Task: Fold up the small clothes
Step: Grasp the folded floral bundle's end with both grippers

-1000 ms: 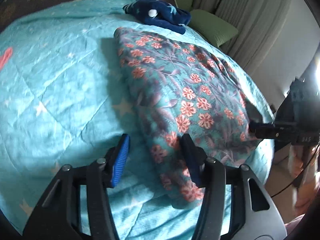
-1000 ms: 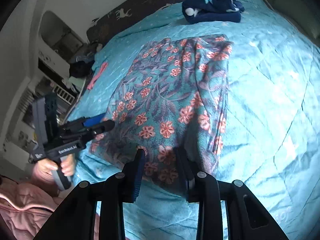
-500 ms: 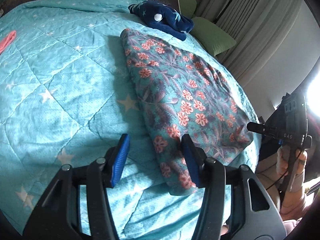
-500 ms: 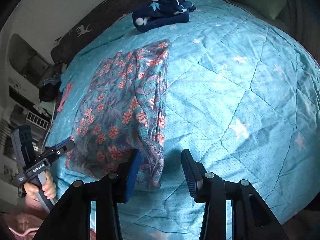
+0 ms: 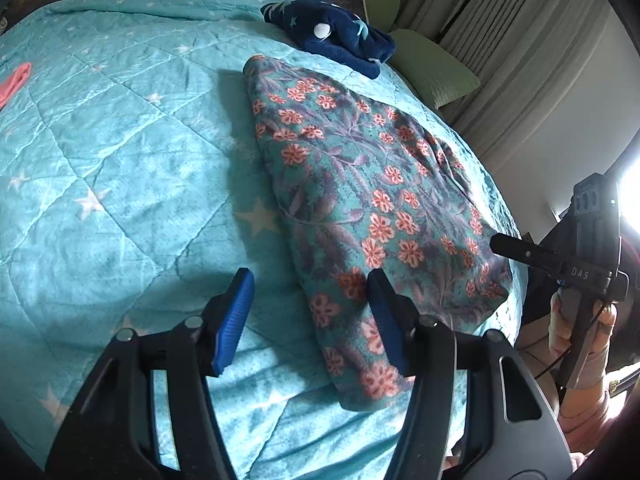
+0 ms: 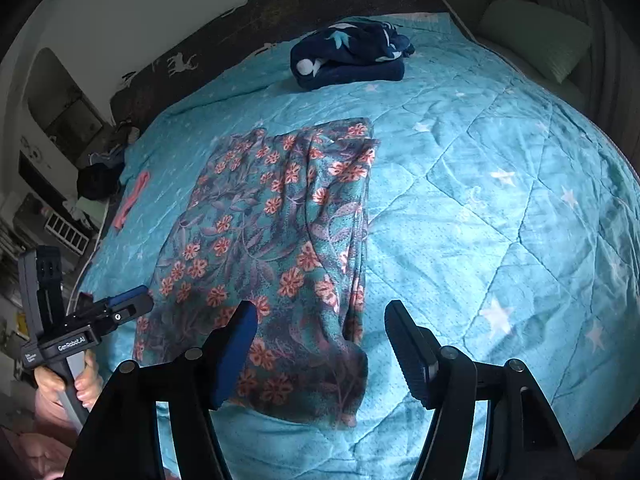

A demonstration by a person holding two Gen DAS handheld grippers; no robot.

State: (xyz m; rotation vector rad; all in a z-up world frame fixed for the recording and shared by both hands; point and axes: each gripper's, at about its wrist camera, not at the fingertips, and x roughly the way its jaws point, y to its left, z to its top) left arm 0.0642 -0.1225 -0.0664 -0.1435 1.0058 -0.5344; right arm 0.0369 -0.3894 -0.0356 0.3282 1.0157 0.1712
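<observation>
Now I am opening both my left gripper (image 5: 310,312) and right gripper (image 6: 320,344) (nothing held) over the soft, limp floral garment (image 6: 276,248), judging its near hem best to pinch.

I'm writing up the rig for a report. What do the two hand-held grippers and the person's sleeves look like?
Each hand-held gripper, left and right, has black plastic arms with round silver bolts and ribbed blue pads. From the side, the left one reads "GenRobot.AI" in white; the right one reads "DAS" and trails a thin black cable. Pink fabric shows below the hand.

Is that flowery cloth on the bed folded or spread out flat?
Folded: the flowery cloth lies doubled, with a thick layered edge along one side.
</observation>
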